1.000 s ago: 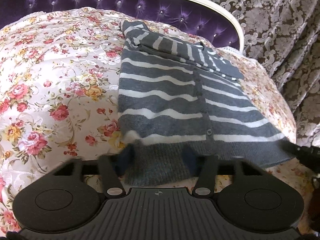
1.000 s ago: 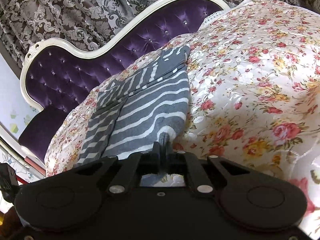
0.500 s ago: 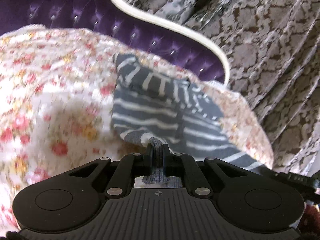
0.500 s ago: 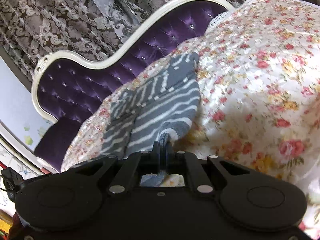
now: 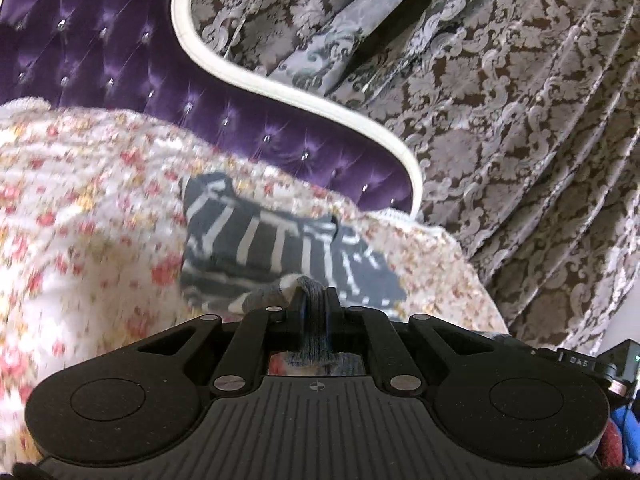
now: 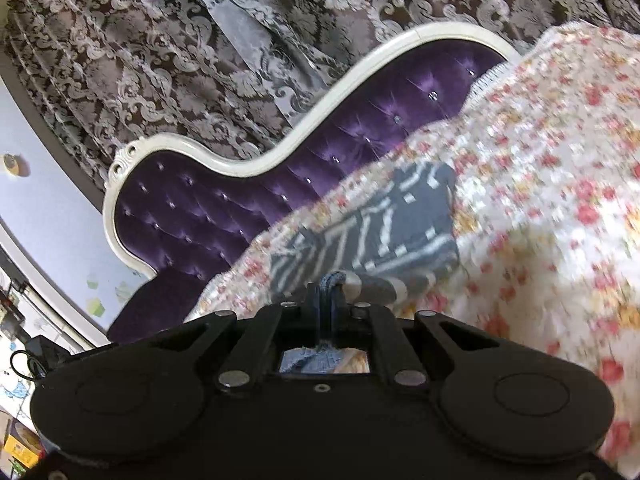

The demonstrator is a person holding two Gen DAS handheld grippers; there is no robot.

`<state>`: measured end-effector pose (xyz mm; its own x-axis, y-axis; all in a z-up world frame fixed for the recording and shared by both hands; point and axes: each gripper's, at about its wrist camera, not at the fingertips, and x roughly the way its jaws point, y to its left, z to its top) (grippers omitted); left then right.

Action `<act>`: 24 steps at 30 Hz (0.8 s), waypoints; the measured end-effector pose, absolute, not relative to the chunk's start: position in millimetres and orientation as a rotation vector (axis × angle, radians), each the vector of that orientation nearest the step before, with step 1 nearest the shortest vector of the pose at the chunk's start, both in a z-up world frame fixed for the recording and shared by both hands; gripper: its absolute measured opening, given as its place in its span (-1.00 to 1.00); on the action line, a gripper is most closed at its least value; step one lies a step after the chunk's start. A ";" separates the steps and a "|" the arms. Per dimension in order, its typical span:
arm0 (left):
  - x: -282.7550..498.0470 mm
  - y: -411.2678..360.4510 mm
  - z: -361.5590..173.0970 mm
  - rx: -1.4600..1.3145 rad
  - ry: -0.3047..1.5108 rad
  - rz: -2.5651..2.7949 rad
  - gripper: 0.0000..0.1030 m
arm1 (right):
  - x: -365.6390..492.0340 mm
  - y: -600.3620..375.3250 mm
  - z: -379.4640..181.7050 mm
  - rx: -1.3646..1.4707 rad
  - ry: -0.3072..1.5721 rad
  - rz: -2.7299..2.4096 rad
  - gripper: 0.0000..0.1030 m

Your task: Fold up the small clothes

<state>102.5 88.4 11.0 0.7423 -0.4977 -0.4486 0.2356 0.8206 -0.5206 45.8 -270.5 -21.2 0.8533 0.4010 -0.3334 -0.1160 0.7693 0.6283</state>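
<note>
Striped grey-and-white cardigan [image 5: 280, 248] is lying on a bed covered by a floral quilt [image 5: 92, 208], its far part spread flat near the tufted purple headboard [image 5: 120, 52] while its near hem is being lifted off the quilt at two places. The left hand-held gripper [image 5: 314, 300] is pointing slightly downward toward the garment, jaws clamped tight on a bunched fold of the dark grey ribbed hem, which is running back between the fingers [image 5: 297, 308] toward the camera. The right hand-held gripper [image 6: 327, 294] is angled much the same way, its jaws pinching another gathered bit of the hem, with a rolled striped edge sitting just beside its tips on the right. Between the two grips the knit is curling up over the flat striped part. Patterned grey-brown curtains [image 5: 500, 100] are hanging behind the headboard. Quilt and garment are showing motion blur in both wrist views, so finer detail of the fold cannot be told. No containers are visible.
</note>
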 end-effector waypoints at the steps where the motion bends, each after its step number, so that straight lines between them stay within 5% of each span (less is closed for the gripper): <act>1: 107.4 89.4 13.6 -0.460 0.605 -0.417 -0.85 | 51.5 -271.6 -17.8 0.631 0.467 0.295 -0.76; 12: 196.0 93.3 22.7 -0.494 0.538 -0.388 -0.85 | 141.0 -292.9 -9.8 0.660 0.413 0.263 -0.76; 24: 314.1 84.6 -30.9 -0.503 0.623 -0.265 -0.84 | 266.6 -306.8 -59.9 0.632 0.504 0.153 -0.76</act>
<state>314.1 84.6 -30.9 0.7840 -0.3825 -0.4890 0.0874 0.8479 -0.5229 266.6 -306.8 -59.9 0.8688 0.2866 -0.4038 0.0144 0.8006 0.5991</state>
